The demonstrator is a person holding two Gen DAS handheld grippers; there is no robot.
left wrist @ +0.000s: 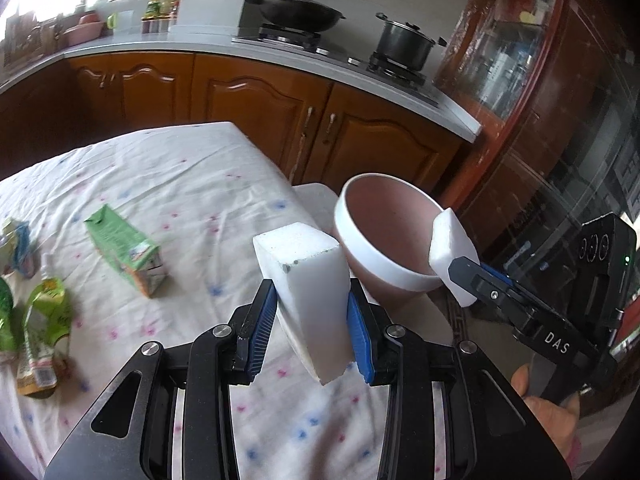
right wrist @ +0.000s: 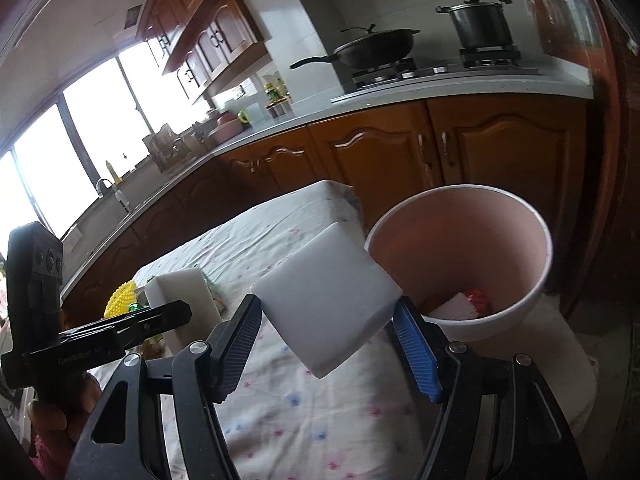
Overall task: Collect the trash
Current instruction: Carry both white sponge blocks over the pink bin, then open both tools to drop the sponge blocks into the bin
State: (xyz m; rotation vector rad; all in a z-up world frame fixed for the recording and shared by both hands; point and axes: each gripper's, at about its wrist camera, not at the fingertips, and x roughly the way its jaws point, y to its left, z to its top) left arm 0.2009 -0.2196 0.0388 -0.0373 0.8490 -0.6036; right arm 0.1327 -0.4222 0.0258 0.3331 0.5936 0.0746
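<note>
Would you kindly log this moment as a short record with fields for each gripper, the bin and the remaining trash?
left gripper: shut on a white foam block
right gripper: holds a second foam block, near the bin's rim
bin: pink inside, white rim, beside the table; red and white items at its bottom
remaining trash: green carton, green pouch

Left claw (left wrist: 312, 312) grips a white foam block (left wrist: 308, 280) beside the bin (left wrist: 384, 236).
</note>
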